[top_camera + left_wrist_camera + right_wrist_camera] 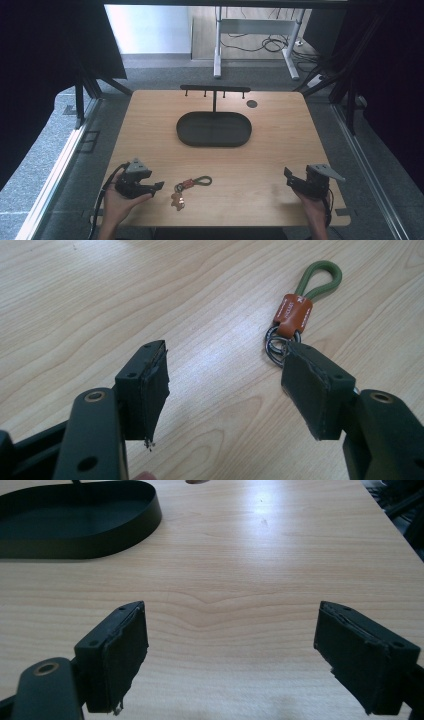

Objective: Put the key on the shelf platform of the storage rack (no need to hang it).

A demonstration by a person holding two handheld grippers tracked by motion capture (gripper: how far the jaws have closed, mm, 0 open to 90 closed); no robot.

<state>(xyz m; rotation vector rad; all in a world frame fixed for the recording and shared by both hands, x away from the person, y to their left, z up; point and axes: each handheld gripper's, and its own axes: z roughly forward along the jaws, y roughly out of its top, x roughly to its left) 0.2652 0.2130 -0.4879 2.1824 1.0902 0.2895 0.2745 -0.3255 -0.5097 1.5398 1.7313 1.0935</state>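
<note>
— Position of the keyring?

— The keyring (189, 188) lies flat on the wooden table (280, 145), near the front edge and left of centre. Its green cord loop (320, 276) points right and away; an orange leather tab (293, 315) joins the loop to the metal rings (276, 346), and a small brown charm (177, 201) lies at the near end.

— Left gripper?

— The left gripper (159, 186) rests low at the near left, just beside the keyring, aimed at it. Its jaws stand wide apart with bare table between them. In the left gripper view one jaw tip overlaps the rings; contact cannot be confirmed.

— Right gripper?

— The right gripper (289, 175) sits at the near right, well apart from the keyring. Jaws spread wide, holding nothing.

— Other items?

— A black oval tray (214, 142) at the far centre, with a black T-shaped hook stand (215, 90) rising from its far side.
</note>
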